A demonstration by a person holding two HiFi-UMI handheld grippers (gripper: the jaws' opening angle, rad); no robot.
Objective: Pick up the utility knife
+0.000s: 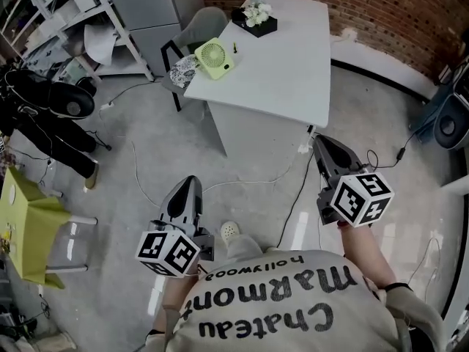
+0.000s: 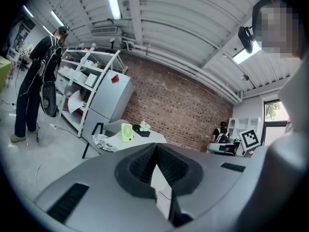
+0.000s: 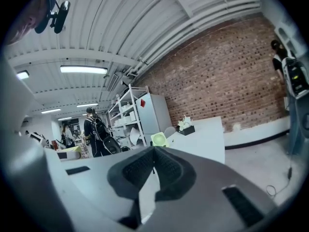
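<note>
A small dark, thin object [image 1: 234, 48], possibly the utility knife, lies on the white table [image 1: 293, 72] beside a light green fan [image 1: 213, 58]; it is too small to tell for sure. Both grippers hang over the floor, well short of the table. My left gripper [image 1: 192, 180] is shut, its pads meeting with nothing between them in the left gripper view [image 2: 156, 146]. To the right, just off the table's near corner, my right gripper [image 1: 316, 139] is also shut and empty [image 3: 154, 150]. Both point roughly level toward the table.
A black tray with white flowers [image 1: 255, 17] sits at the table's far end. A grey chair [image 1: 192, 31] stands by its left side. Cables [image 1: 293, 189] run over the floor. A person in dark clothes [image 1: 44, 123] stands at left, near metal shelves [image 1: 80, 13] and a yellow-green table [image 1: 22, 218].
</note>
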